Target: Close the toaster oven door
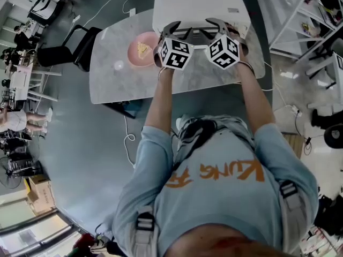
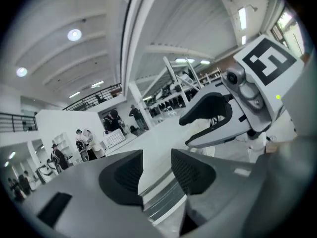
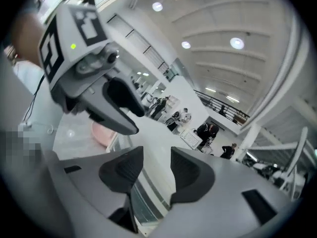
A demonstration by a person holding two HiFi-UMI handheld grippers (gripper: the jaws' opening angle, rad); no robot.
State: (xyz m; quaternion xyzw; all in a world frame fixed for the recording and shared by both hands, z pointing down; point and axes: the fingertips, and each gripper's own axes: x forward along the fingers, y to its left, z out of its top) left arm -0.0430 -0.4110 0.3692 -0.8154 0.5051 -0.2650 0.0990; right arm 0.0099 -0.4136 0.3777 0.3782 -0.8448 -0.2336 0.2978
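Note:
A white toaster oven (image 1: 198, 4) stands at the far side of a marble table (image 1: 107, 84). Both grippers are held side by side at the top of its front. My left gripper (image 1: 179, 28) is open with nothing between its fingers. The right gripper (image 1: 214, 25) is open and empty too. In the left gripper view my left gripper (image 2: 157, 165) looks along the oven's white top, with the door's grey upper edge (image 2: 161, 202) just beneath the jaws. The right gripper (image 3: 157, 162) hangs over the glass door (image 3: 141, 202) in the right gripper view. How far the door stands open is hidden.
A pink plate (image 1: 133, 55) with a piece of food (image 1: 142, 49) sits on the table left of the oven. A black chair (image 1: 80, 44) stands at the table's left end. Shelving (image 1: 316, 20) lines the right side. Cables lie on the floor.

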